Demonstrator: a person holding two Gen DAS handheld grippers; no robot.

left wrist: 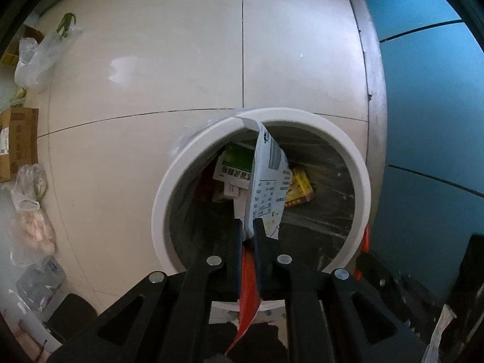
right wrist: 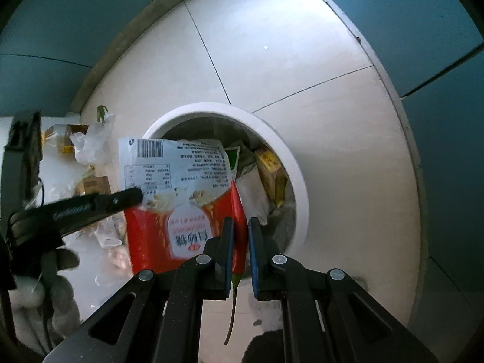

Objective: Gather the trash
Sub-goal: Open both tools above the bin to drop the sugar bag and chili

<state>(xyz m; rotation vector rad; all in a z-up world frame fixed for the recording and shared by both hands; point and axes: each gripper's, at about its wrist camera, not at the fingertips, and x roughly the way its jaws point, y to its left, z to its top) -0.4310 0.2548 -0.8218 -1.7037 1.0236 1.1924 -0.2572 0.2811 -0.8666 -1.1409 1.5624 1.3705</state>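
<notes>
Red-white wrapper (left wrist: 266, 181) pinched between both fingers pairs, over bin (left wrist: 187, 163).

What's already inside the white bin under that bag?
In the lined white bin: a green-and-white box, a yellow packet and crumpled wrappers. The red-and-white bag, held over the opening, covers the middle; the bottom is hidden.

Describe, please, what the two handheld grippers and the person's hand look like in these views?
Both the left gripper and right gripper are black, with flat parallel fingers on forked linkage arms joined by round silver pivot pins. The right gripper's pads look blue-edged. The hand on the left gripper wears a light knitted glove.
</notes>
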